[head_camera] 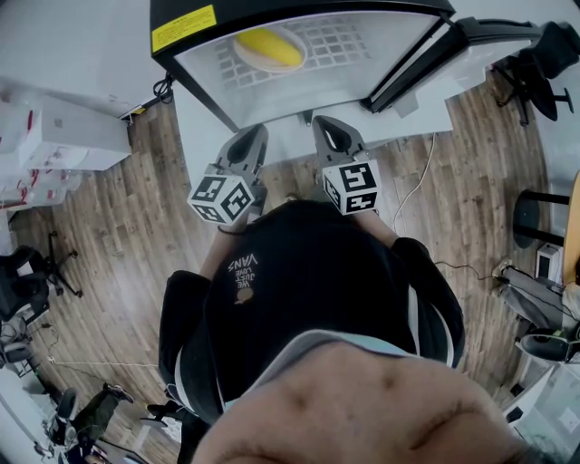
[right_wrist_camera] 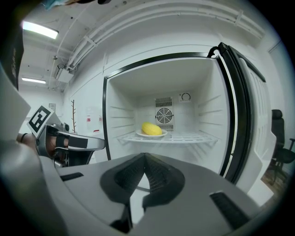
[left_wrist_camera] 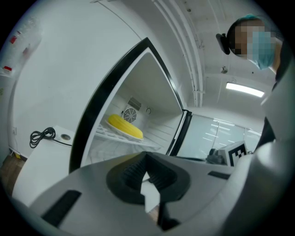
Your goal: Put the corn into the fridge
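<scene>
A yellow corn [head_camera: 269, 47] lies on a white plate [head_camera: 246, 60] on the wire shelf inside the open fridge [head_camera: 190, 18]. The same corn [right_wrist_camera: 152, 129] shows in the right gripper view, and the corn [left_wrist_camera: 124, 126] appears again in the left gripper view. Both grippers hang side by side in front of the fridge opening, outside it. My left gripper [head_camera: 252, 136] is shut with nothing in it; its tips [left_wrist_camera: 146, 156] meet. My right gripper [head_camera: 330, 127] is shut and empty too, its tips [right_wrist_camera: 145, 156] touching.
The fridge door [head_camera: 426, 54] stands swung open to the right. A black cable [left_wrist_camera: 42, 135] lies on the white surface left of the fridge. Office chairs [head_camera: 36, 272] stand on the wooden floor at the left, another chair [head_camera: 544, 54] at the right. White boxes [head_camera: 54, 136] are stacked at the left.
</scene>
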{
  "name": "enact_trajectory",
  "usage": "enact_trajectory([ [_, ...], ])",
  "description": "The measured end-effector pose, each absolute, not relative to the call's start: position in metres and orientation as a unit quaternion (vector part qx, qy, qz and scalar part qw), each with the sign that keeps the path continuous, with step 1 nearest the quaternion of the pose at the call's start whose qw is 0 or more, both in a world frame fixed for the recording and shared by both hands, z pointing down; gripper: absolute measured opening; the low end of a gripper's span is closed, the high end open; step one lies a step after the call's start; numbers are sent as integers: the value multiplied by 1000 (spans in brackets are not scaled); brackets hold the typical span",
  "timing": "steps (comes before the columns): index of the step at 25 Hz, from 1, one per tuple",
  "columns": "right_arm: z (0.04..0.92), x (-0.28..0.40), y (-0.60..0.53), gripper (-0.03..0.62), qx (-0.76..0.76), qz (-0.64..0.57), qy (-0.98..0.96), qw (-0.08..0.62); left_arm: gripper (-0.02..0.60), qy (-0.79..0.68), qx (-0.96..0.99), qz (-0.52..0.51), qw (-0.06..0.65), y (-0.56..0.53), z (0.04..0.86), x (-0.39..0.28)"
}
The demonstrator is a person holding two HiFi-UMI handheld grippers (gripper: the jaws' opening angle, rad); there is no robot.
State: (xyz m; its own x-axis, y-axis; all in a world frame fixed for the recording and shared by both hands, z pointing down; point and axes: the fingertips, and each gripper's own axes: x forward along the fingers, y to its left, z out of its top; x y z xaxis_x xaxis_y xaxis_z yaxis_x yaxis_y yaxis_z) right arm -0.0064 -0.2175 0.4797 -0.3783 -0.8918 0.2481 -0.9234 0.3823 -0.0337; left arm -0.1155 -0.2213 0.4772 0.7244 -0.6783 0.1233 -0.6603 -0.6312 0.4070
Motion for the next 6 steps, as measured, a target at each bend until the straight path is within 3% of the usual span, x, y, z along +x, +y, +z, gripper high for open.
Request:
enact_trajectory([
  [6,477,-9,-217,12,551,82,-825,95,17,-367,904,-22,217,-221,475,-116],
])
